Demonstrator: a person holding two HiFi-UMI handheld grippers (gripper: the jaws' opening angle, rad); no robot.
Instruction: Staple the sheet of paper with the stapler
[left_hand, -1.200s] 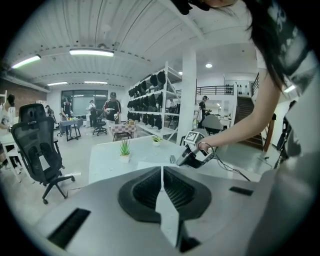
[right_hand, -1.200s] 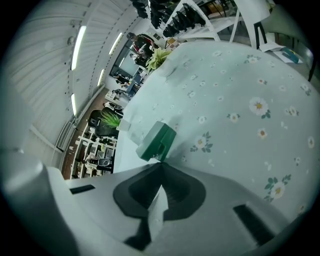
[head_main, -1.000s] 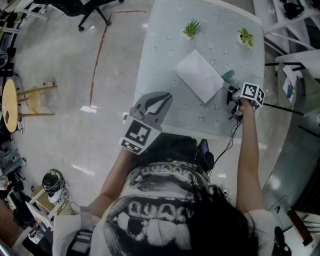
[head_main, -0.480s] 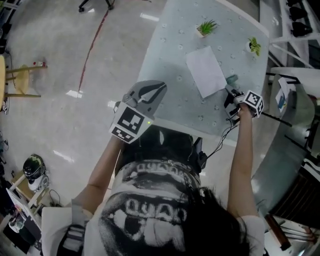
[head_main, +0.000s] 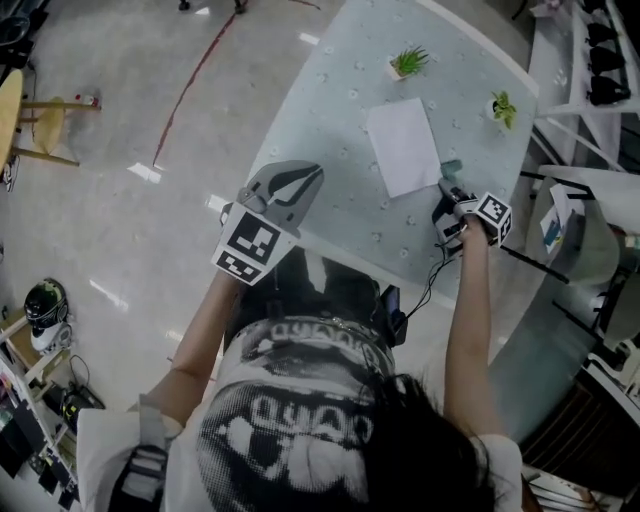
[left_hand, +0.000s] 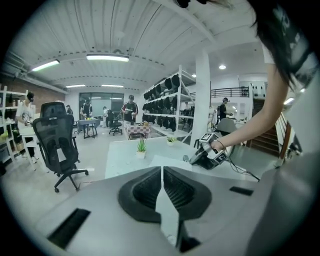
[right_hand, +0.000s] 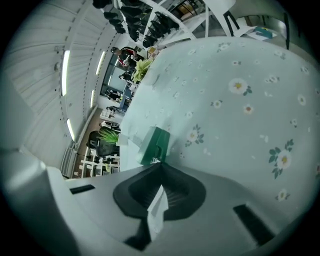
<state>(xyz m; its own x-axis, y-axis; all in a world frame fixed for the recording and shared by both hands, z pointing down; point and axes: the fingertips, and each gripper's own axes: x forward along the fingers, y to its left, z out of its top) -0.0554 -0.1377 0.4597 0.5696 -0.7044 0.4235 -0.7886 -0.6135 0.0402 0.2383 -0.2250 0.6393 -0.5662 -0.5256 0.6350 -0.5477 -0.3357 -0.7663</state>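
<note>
A white sheet of paper (head_main: 403, 145) lies flat on the flowered table (head_main: 345, 215), between the two plants and me. A small green stapler (head_main: 452, 167) stands at the paper's right corner; in the right gripper view the stapler (right_hand: 155, 145) fills the space just ahead of the jaws. My right gripper (head_main: 448, 190) is shut, its tips up against the stapler's near end. My left gripper (head_main: 312, 172) is shut and empty, hovering over the table's near-left edge, well left of the paper. The left gripper view shows the shut left gripper (left_hand: 162, 169) aimed at the paper (left_hand: 165, 161).
Two small potted plants (head_main: 408, 62) (head_main: 503, 105) stand at the table's far side. A cable (head_main: 428, 288) hangs from the right gripper over the near edge. A white rack (head_main: 560, 215) stands right of the table; an office chair (left_hand: 60, 145) sits on the floor to the left.
The left gripper has crept a little toward the table. The right gripper has stayed at the stapler and rolled slightly. Both stay shut.
</note>
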